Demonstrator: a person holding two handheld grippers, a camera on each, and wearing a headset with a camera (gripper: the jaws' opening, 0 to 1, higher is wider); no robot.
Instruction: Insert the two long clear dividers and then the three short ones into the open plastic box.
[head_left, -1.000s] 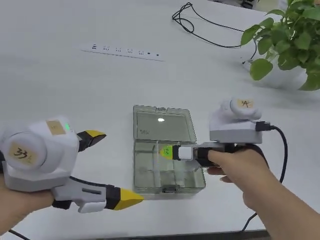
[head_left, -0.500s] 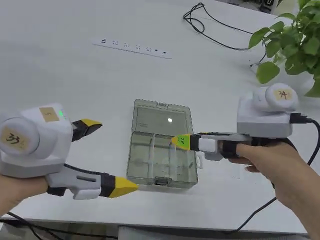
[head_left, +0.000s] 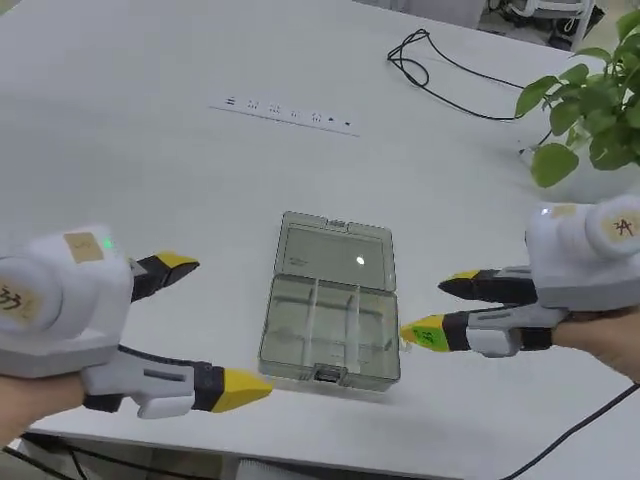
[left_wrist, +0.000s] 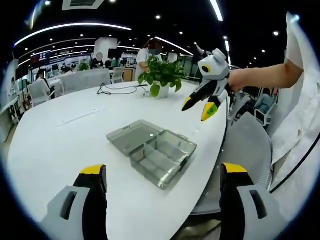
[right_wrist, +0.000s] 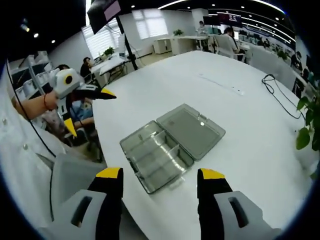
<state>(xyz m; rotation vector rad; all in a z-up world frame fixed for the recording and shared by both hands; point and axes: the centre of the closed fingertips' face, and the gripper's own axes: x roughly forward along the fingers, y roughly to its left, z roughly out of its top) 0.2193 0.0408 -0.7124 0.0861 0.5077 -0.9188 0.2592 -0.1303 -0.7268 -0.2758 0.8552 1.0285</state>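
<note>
The plastic box (head_left: 329, 373) is found on the white table (head_left: 140, 180), with its lid (head_left: 336, 250) folded flat on the far side. Clear dividers (head_left: 316, 312) are seen standing inside the base and splitting it into compartments; their number cannot be determined. The left gripper (head_left: 218, 325) is held to the left of the box, jaws spread wide, nothing grasped. The right gripper (head_left: 426, 310) is held just right of the box, jaws parted and likewise unladen. A power strip (head_left: 285, 110), a cable (head_left: 440, 70) and a plant (head_left: 590, 110) are noted beyond the box.
</note>
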